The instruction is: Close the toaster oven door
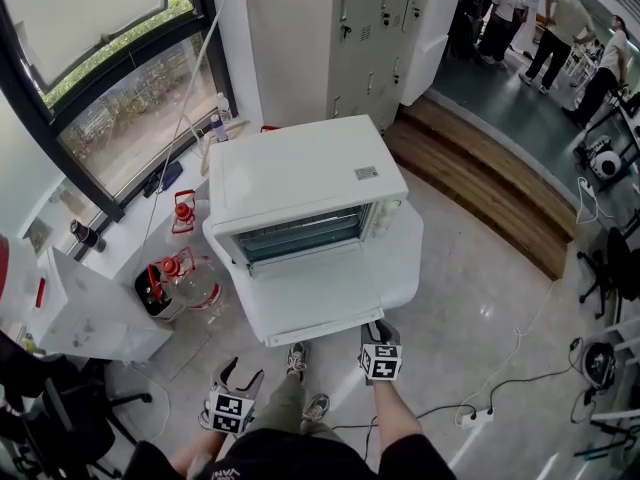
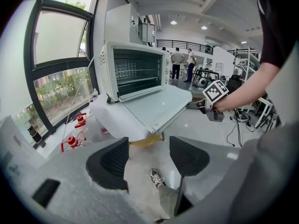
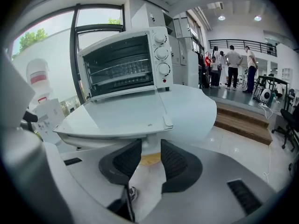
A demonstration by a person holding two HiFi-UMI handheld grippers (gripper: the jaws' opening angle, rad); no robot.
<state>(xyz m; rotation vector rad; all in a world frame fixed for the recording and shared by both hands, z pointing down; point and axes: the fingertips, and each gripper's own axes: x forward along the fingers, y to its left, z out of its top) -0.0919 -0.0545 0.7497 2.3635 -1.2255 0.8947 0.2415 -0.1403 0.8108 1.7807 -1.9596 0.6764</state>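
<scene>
Glossy floor (image 1: 480, 308) beside a window (image 1: 120, 98). The right tongs (image 3: 150, 160), spread and empty, sit just under the front edge of the toaster oven (image 1: 300, 173) door (image 1: 310, 293), which lies fully open over the white counter (image 1: 405, 263). The left tongs (image 2: 148, 160), also spread, hang farther from the oven.

No wording is legible. A label (image 1: 366, 173) atop the toaster oven (image 1: 290, 173) is too small to read. Cubes (image 1: 381, 361) on the left gripper (image 1: 237, 373) and right gripper (image 1: 378, 330) carry only square patterns.
</scene>
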